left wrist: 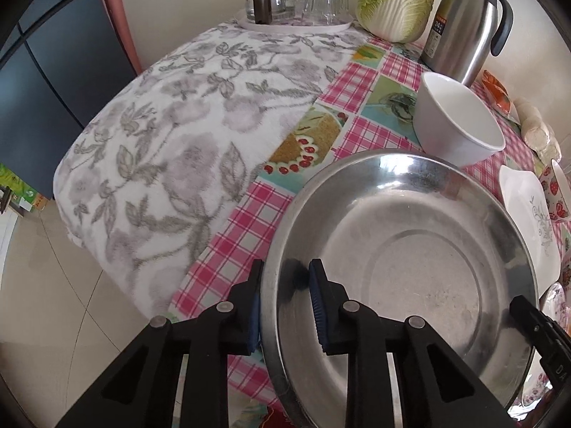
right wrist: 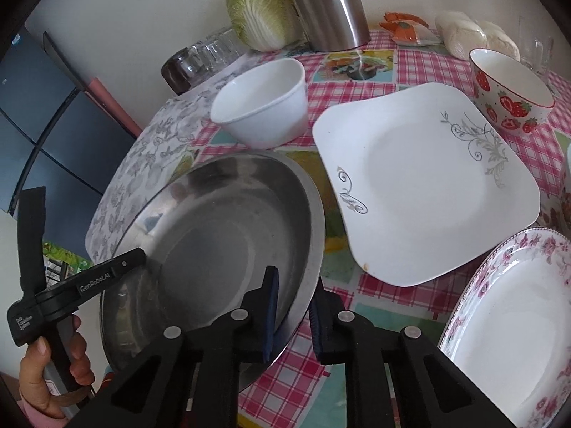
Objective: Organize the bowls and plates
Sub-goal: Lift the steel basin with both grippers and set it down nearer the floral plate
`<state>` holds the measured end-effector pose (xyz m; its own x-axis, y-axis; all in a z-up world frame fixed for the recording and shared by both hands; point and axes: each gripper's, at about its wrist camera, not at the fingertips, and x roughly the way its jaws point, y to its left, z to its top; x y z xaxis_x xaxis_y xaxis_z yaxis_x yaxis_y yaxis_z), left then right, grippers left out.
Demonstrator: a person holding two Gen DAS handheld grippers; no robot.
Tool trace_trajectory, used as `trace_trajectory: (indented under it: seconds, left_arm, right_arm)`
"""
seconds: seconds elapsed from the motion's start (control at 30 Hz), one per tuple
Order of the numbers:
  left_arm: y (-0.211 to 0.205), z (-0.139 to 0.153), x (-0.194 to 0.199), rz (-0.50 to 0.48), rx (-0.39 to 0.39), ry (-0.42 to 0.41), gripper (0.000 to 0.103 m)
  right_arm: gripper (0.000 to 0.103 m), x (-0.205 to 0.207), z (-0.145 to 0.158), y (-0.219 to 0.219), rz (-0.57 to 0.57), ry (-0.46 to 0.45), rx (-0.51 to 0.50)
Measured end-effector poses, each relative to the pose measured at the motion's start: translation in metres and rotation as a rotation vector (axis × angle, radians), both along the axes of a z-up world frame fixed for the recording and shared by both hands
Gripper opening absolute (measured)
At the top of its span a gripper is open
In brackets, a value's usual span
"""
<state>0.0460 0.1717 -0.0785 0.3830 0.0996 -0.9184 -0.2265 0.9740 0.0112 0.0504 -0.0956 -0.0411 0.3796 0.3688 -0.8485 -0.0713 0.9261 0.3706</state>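
Observation:
A wide stainless-steel basin [left wrist: 410,249] sits near the table's front edge on the pink checked cloth. My left gripper [left wrist: 285,267] is shut on its left rim, one pad inside and one outside. My right gripper [right wrist: 294,281] is shut on the opposite rim of the basin [right wrist: 221,232] in the same way. Behind the basin stands a plain white bowl [right wrist: 264,100]. To its right lie a square white plate [right wrist: 424,182] with grey scrollwork, a strawberry-print bowl [right wrist: 510,89] and a pink-flowered plate [right wrist: 517,317].
A steel thermos jug [left wrist: 464,25], a cabbage [left wrist: 396,0] and upturned glasses [left wrist: 324,0] on a tray line the back wall. A grey-flowered towel [left wrist: 185,135] covers the table's left part. Bagged food [right wrist: 474,35] lies at the back right. A hand [right wrist: 53,367] holds the left gripper.

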Motion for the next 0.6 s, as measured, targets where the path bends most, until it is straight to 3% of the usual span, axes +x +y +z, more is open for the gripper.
trace_trajectory:
  seconds: [0.2, 0.6]
  left_arm:
    - [-0.007, 0.015, -0.008, 0.01, 0.003, -0.017, 0.024]
    - [-0.054, 0.077, 0.001, -0.031, 0.024, -0.114, 0.024]
  right_arm:
    - [0.017, -0.005, 0.011, -0.01, -0.002, -0.019, 0.025]
    - [0.017, -0.012, 0.055, -0.057, -0.089, -0.136, 0.112]
